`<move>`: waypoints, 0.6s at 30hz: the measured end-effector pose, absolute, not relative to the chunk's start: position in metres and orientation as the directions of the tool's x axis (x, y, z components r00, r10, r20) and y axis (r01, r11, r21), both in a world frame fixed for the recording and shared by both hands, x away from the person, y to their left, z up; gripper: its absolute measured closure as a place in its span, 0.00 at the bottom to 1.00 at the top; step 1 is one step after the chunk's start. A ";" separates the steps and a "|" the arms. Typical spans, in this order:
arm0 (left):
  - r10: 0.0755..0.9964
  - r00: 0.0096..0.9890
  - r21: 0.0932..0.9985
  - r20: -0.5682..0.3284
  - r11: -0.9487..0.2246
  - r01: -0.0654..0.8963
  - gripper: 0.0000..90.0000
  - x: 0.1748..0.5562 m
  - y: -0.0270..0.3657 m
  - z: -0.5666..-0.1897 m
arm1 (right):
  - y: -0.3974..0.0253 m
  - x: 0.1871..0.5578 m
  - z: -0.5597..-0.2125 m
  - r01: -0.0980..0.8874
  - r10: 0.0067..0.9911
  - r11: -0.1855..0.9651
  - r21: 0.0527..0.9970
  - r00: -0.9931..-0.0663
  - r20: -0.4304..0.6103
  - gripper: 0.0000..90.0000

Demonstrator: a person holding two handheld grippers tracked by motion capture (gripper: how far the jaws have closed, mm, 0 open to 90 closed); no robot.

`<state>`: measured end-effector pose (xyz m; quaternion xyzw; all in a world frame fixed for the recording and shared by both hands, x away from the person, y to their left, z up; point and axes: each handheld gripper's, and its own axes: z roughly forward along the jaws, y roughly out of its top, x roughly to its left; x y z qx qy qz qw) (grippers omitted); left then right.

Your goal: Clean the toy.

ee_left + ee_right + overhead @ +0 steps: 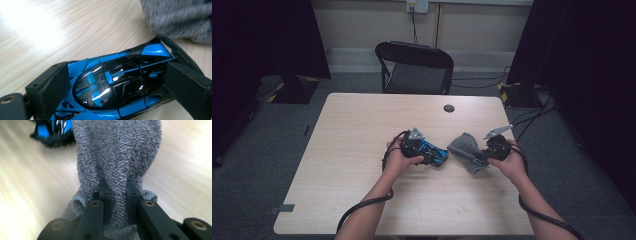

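A blue and black toy car (117, 82) lies on the wooden table (362, 130) between the pads of my left gripper (117, 87), which is shut on its sides. In the high view the toy car (436, 152) sits just left of centre, under my left gripper (424, 150). A grey cloth (117, 157) is pinched in a fold by my right gripper (117, 195). From above, the grey cloth (466, 150) lies right of the car, and my right gripper (486, 154) holds its near right end. The car's tail nearly reaches the cloth (180, 17).
A black folding chair (414, 67) stands beyond the table's far edge. A small dark round cap (449, 108) sits in the tabletop near the far side. Cables trail from both grippers off the near edge.
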<state>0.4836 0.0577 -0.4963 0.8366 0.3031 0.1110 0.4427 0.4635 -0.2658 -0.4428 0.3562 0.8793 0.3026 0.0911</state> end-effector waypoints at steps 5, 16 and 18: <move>0.606 0.791 0.812 -0.082 -0.420 0.406 0.07 0.483 0.058 -0.497 | -0.259 0.479 -0.431 0.572 0.698 0.533 0.624 -0.714 0.058 0.89; 0.604 0.793 0.818 -0.082 -0.413 0.400 0.07 0.483 0.059 -0.498 | -0.207 0.521 -0.444 0.558 0.690 0.558 0.614 -0.723 0.029 0.89; 0.604 0.792 0.820 -0.086 -0.408 0.401 0.07 0.483 0.059 -0.498 | -0.203 0.523 -0.447 0.558 0.690 0.560 0.613 -0.723 0.027 0.89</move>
